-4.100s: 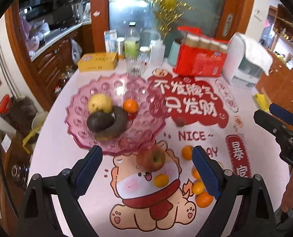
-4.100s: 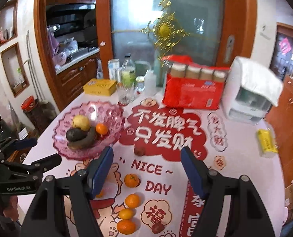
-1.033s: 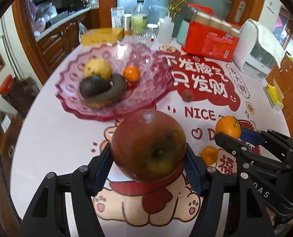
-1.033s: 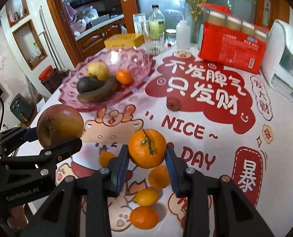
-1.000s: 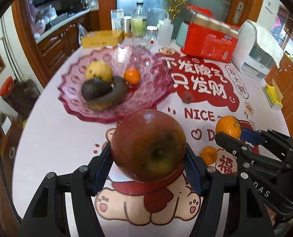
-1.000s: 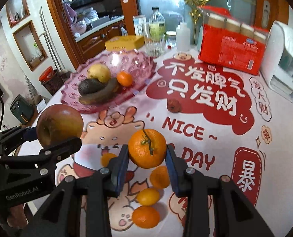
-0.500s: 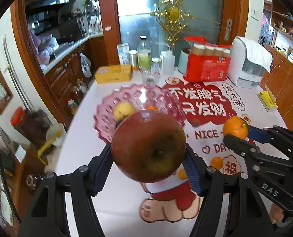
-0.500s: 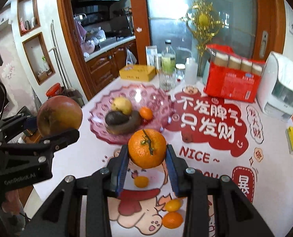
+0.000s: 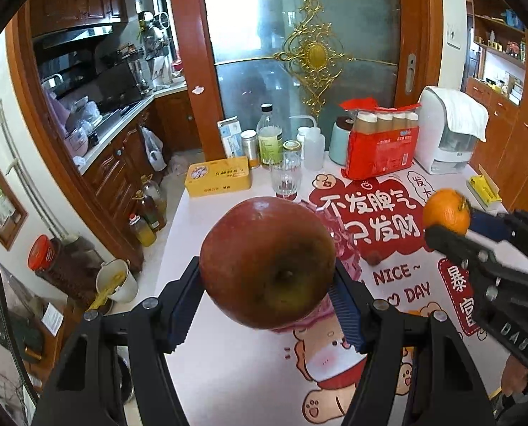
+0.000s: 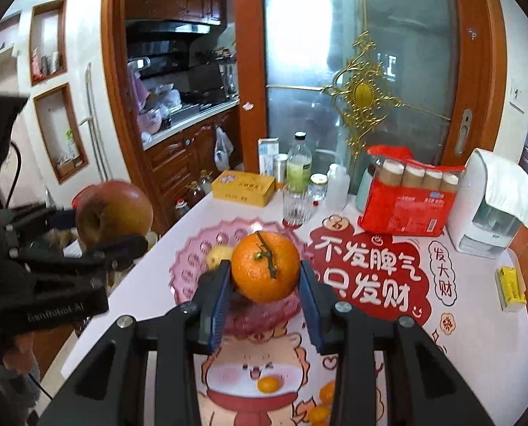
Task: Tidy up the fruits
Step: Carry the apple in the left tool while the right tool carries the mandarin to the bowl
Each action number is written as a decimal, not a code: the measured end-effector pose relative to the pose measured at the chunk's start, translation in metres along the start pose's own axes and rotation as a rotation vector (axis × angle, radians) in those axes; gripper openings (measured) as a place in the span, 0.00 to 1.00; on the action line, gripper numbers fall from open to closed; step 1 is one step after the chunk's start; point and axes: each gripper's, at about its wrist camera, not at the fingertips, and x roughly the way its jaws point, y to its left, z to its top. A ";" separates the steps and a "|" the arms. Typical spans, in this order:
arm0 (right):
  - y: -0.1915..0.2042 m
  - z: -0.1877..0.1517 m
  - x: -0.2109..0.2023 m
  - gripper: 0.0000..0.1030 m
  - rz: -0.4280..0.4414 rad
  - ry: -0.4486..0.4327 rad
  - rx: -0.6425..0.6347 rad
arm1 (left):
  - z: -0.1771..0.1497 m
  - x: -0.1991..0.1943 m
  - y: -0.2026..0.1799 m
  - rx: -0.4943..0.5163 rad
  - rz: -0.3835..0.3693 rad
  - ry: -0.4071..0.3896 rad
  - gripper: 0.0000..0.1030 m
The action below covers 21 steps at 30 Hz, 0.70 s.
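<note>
My left gripper (image 9: pixel 265 300) is shut on a big red apple (image 9: pixel 267 261), held high above the table; the same apple (image 10: pixel 114 213) shows at the left of the right wrist view. My right gripper (image 10: pixel 265 291) is shut on an orange with a stem (image 10: pixel 265 266), also lifted; that orange (image 9: pixel 446 211) appears at the right of the left wrist view. The pink glass fruit bowl (image 10: pixel 193 259) lies below and behind the orange, with a yellow fruit (image 10: pixel 218 255) in it; most of its contents are hidden. Small oranges (image 10: pixel 268 384) lie on the printed table cover.
At the table's far end stand a yellow box (image 10: pixel 243 188), a drinking glass (image 10: pixel 296 206), bottles (image 10: pixel 298 168), a red pack of cups (image 10: pixel 408 195) and a white appliance (image 10: pixel 491 209). A small brown fruit (image 9: pixel 373 257) lies by the red lettering. The table's left edge drops to the kitchen floor.
Both grippers have risen well above the table with their fruit still held. The bowl and table now look smaller and farther below, and the apple hides most of the bowl in the left wrist view.
</note>
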 end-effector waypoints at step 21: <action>-0.015 -0.021 0.204 0.36 -0.025 0.314 0.103 | -0.032 0.210 -0.007 0.077 -0.154 0.229 0.65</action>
